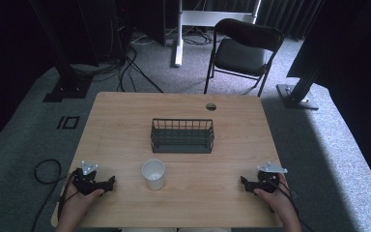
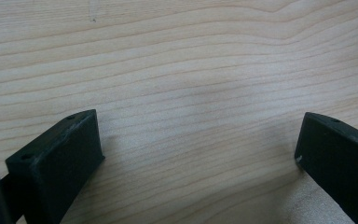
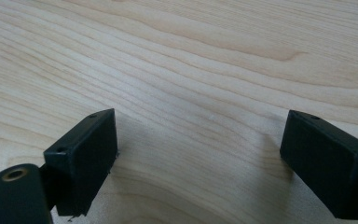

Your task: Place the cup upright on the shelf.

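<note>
Looking down, high view: a wooden tabletop (image 1: 125, 116) fills the middle of the frame.
Cup: a white cup (image 1: 153, 174) stands upright, low and left of centre, apart from both tools and nearer the left one.
Basket: a dark wire basket (image 1: 182, 136) sits at the centre, above the cup and apart from it.
Left hand-held gripper (image 1: 107, 183): lower left of the frame, held in a hand, jaws pointing toward the cup.
Right hand-held gripper (image 1: 244, 182): lower right of the frame, held in a hand, jaws pointing toward the centre.
Background: a black folding chair (image 1: 244, 50) stands on the grey floor at the top of the frame.
Left gripper view: the left hand-held gripper (image 2: 200, 140) has its two black jaws spread wide over bare wood grain, nothing between them.
Right gripper view: the right hand-held gripper (image 3: 198, 140) likewise has its jaws wide apart over bare wood, holding nothing.
</note>
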